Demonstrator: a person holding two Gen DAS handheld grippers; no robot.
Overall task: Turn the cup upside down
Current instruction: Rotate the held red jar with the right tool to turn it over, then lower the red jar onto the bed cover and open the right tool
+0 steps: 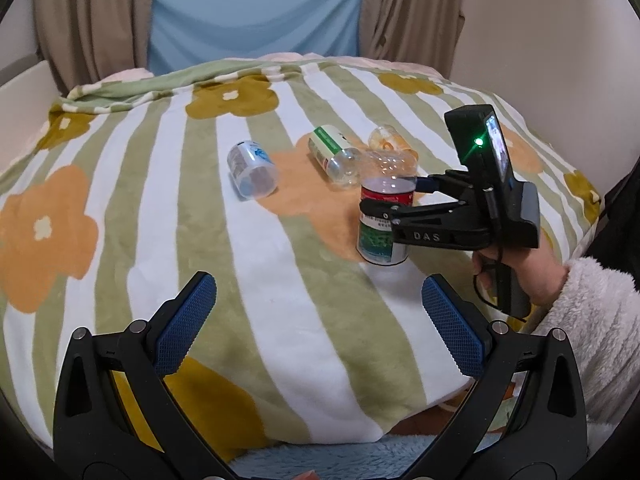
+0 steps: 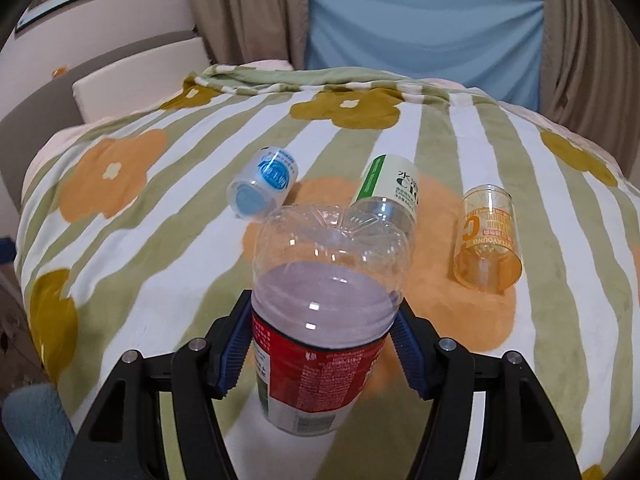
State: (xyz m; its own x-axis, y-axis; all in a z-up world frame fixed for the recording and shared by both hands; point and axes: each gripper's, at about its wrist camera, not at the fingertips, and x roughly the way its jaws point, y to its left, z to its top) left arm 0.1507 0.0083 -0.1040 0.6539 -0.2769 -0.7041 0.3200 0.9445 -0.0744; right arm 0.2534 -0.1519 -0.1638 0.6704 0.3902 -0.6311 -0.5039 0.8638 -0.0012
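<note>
A clear plastic cup with a red and green label (image 2: 320, 344) stands upside down on the flowered blanket (image 2: 160, 240), its ribbed base on top. My right gripper (image 2: 320, 344) is shut on the cup, one blue pad on each side of its label band. In the left wrist view the same cup (image 1: 382, 232) stands at the right with the right gripper (image 1: 380, 210) around it. My left gripper (image 1: 318, 316) is open and empty, low over the blanket's near part, apart from the cup.
Three other cups lie on their sides behind: a blue-labelled one (image 2: 262, 188), a green-and-white one (image 2: 388, 196) and an orange one (image 2: 486, 238). Curtains (image 2: 420, 20) hang behind the bed. A white headboard (image 2: 140, 76) is at the left.
</note>
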